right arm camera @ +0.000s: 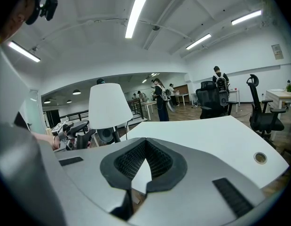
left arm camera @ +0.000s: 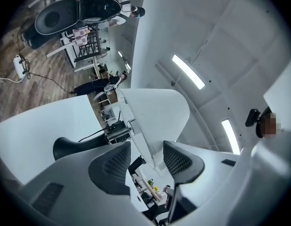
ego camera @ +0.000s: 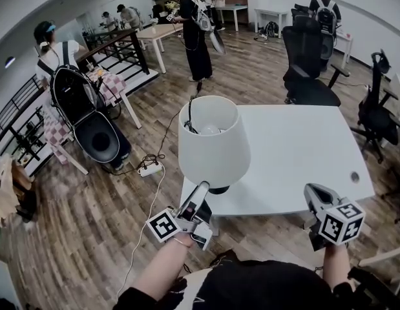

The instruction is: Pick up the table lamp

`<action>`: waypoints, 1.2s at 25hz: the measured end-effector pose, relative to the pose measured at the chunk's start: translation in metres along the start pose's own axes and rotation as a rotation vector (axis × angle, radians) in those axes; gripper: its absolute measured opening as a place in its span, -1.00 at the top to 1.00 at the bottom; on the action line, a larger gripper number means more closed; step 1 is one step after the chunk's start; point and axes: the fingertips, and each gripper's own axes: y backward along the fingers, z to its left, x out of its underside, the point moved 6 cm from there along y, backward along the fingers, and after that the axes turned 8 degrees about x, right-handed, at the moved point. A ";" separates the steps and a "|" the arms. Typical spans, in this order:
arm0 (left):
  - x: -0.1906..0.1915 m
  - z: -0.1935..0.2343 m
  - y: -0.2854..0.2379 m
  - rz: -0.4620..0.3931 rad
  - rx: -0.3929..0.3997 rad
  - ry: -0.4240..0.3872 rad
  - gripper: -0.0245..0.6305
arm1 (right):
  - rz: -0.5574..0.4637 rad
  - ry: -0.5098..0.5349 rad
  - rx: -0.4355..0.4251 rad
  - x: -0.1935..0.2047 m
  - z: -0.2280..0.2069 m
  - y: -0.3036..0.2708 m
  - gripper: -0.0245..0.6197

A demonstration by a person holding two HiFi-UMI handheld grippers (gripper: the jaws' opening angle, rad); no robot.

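Observation:
The table lamp (ego camera: 212,141) stands near the front left corner of the white table (ego camera: 303,147), with a white conical shade, a bulb inside and a dark base (ego camera: 219,190). My left gripper (ego camera: 201,189) reaches up from below the table's edge to the shade's lower rim. In the left gripper view its jaws (left arm camera: 146,149) stand apart with the shade's white rim (left arm camera: 159,109) between them; gaps show beside the pads. My right gripper (ego camera: 314,192) hovers at the table's front right edge, shut and empty (right arm camera: 143,147). The lamp (right arm camera: 109,106) is to its left.
A cord runs from the lamp off the table's left side to a power strip (ego camera: 150,168) on the wood floor. Black office chairs (ego camera: 306,63) stand behind the table and another (ego camera: 90,118) at the left. People (ego camera: 194,31) stand farther back. A cable hole (ego camera: 355,177) marks the table's right front.

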 end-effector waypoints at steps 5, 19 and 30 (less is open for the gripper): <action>-0.001 -0.008 -0.007 -0.008 0.021 -0.039 0.57 | -0.015 -0.009 -0.008 -0.002 -0.006 -0.002 0.88; -0.019 -0.003 -0.034 -0.075 0.067 0.044 0.72 | -0.015 -0.005 -0.053 -0.005 0.011 -0.012 0.88; -0.038 0.006 -0.059 -0.106 0.077 0.114 0.78 | 0.026 -0.020 -0.173 -0.006 0.043 -0.066 0.88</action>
